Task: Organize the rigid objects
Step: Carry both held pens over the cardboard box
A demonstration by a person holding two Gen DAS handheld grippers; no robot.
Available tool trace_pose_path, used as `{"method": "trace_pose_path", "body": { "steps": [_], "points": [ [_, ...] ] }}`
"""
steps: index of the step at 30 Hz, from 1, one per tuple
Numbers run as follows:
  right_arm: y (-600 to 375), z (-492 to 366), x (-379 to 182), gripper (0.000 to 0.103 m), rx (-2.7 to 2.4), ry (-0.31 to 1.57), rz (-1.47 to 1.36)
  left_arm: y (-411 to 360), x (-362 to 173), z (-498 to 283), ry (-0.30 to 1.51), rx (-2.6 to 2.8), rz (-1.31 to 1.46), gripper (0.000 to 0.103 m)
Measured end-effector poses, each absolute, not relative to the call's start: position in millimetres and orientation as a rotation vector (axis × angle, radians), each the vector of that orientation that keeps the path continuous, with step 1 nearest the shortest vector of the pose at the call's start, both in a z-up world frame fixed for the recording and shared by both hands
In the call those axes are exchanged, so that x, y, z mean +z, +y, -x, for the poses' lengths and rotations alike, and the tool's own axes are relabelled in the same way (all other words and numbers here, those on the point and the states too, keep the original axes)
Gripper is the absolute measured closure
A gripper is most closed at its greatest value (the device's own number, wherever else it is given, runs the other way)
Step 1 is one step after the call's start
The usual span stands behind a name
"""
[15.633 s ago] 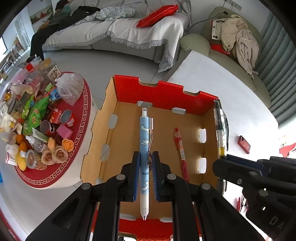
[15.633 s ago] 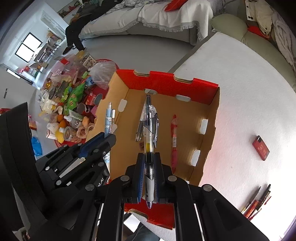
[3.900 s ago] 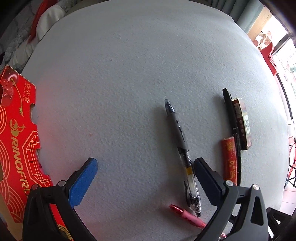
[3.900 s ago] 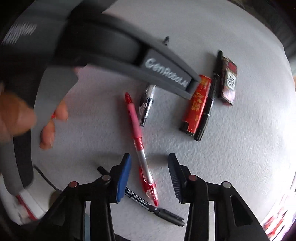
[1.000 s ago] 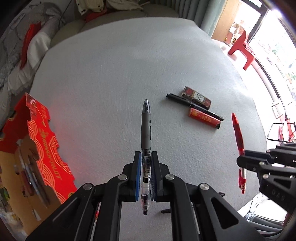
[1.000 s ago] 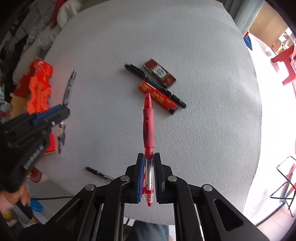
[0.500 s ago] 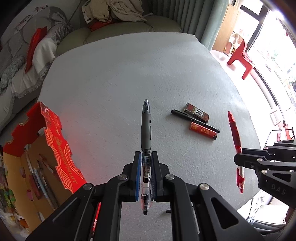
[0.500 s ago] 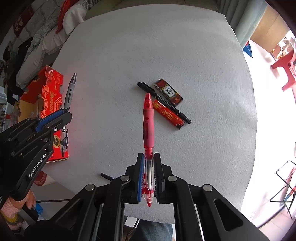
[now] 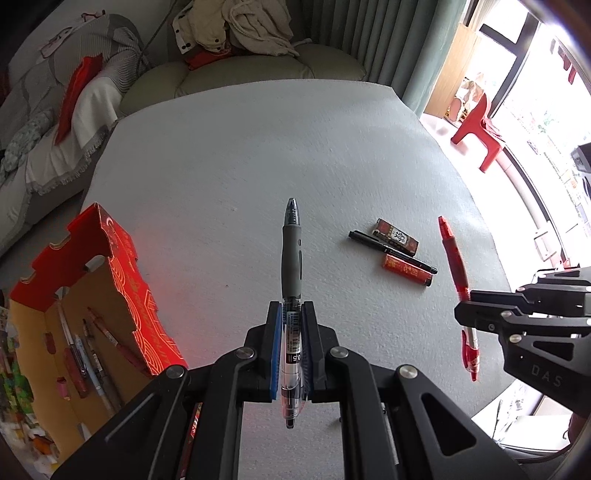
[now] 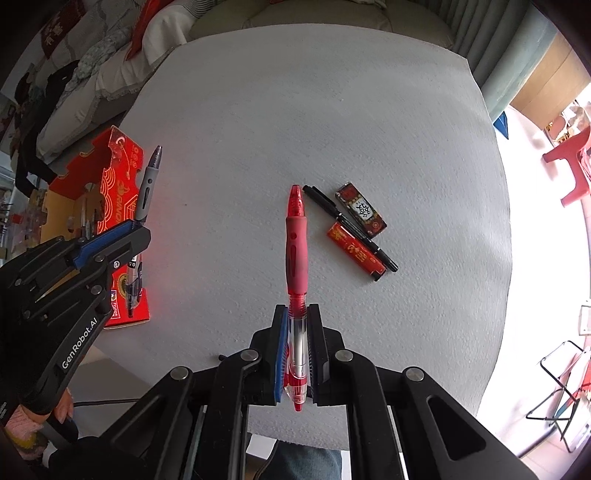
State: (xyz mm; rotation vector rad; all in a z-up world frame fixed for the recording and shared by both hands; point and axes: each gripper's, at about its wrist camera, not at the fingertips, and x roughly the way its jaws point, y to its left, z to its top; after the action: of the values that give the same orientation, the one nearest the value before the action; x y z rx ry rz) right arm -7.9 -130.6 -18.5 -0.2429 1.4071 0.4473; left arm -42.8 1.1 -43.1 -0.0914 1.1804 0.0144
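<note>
Left gripper (image 9: 291, 334) grasping a grey-grip gel pen (image 9: 291, 258) and right gripper (image 10: 296, 343) grasping a red gel pen (image 10: 296, 236) are carrying them, likely next toward the red cardboard box (image 9: 122, 280) at far left.

Room setting. Olive sofa (image 9: 258, 70) piled with clothing (image 9: 229, 26) at 12 o'clock; green curtains (image 9: 376, 40) at 1 o'clock. Red plastic chair (image 9: 480, 129) by bright windows (image 9: 546, 96) at 2 o'clock.
</note>
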Motion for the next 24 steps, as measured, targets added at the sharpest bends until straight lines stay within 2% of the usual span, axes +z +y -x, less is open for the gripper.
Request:
{"method": "trace_pose_path", "body": {
  "steps": [14, 24],
  "points": [
    [-120, 8, -4, 0.092, 0.432, 1.374, 0.254, 8, -32, 41, 1.139, -0.014, 0.111, 0.092],
    [-73, 13, 15, 0.092, 0.522, 1.327, 0.307, 51, -12, 60, 1.088, 0.054, 0.194, 0.092]
  ]
}}
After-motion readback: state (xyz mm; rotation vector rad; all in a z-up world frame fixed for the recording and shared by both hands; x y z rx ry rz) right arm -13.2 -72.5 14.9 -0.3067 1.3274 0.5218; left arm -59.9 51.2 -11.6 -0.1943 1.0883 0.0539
